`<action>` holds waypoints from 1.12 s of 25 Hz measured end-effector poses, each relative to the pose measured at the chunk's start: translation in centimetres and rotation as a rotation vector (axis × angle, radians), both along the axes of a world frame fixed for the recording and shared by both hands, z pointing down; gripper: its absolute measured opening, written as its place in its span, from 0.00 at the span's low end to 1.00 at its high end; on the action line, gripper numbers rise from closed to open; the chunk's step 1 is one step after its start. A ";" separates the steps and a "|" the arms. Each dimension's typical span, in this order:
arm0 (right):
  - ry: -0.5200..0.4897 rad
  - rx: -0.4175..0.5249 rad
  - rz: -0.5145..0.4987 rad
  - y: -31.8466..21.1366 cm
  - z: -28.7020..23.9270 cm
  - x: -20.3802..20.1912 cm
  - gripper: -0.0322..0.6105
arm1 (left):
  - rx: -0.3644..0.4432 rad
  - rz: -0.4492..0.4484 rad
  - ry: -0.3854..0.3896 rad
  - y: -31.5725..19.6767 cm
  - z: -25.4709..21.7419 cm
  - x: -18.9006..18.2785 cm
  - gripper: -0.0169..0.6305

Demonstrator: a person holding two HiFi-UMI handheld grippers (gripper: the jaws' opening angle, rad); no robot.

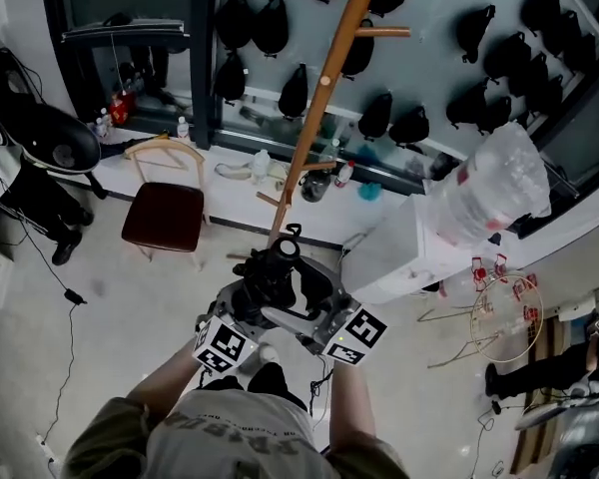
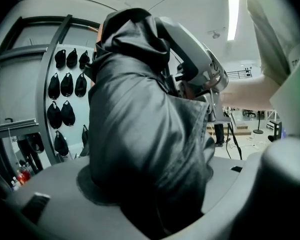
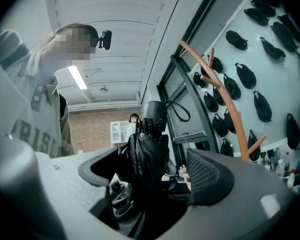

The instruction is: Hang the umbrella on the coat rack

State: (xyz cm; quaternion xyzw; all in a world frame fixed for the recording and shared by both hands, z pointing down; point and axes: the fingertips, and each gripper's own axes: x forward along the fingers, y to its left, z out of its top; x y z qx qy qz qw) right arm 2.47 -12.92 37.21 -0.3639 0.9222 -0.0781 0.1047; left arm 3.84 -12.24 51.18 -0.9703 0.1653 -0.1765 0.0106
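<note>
Just short of the coat rack point(image 1: 324, 83), at our chest | left claw point(image 2: 155, 199) clamps the folded umbrella point(image 1: 275, 272) by its fabric | right claw point(image 3: 150, 181) stands wide around it, pads clear | we judge: take the handle end by the wrist loop point(image 3: 188, 115), lift toward a peg point(image 1: 384, 32), hold the loop open, drop it over the tip.
</note>
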 end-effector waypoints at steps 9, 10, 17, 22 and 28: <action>0.025 0.016 -0.127 -1.5 1.2 2.7 0.65 | -0.022 -0.038 0.000 -0.2 1.3 5.1 0.50; 0.027 0.016 -0.137 -1.5 1.3 3.3 0.58 | -0.024 -0.042 -0.003 -0.2 1.5 5.7 0.50; 0.045 0.023 -0.183 -1.8 2.9 6.2 0.38 | -0.020 -0.116 -0.012 -0.8 3.2 8.7 0.52; 0.026 0.009 -0.246 -2.0 4.0 7.4 0.37 | -0.040 -0.199 -0.037 -1.2 4.7 9.7 0.57; 0.048 0.013 -0.274 -2.9 5.3 8.1 0.37 | -0.120 -0.343 -0.053 -1.3 5.7 7.6 0.73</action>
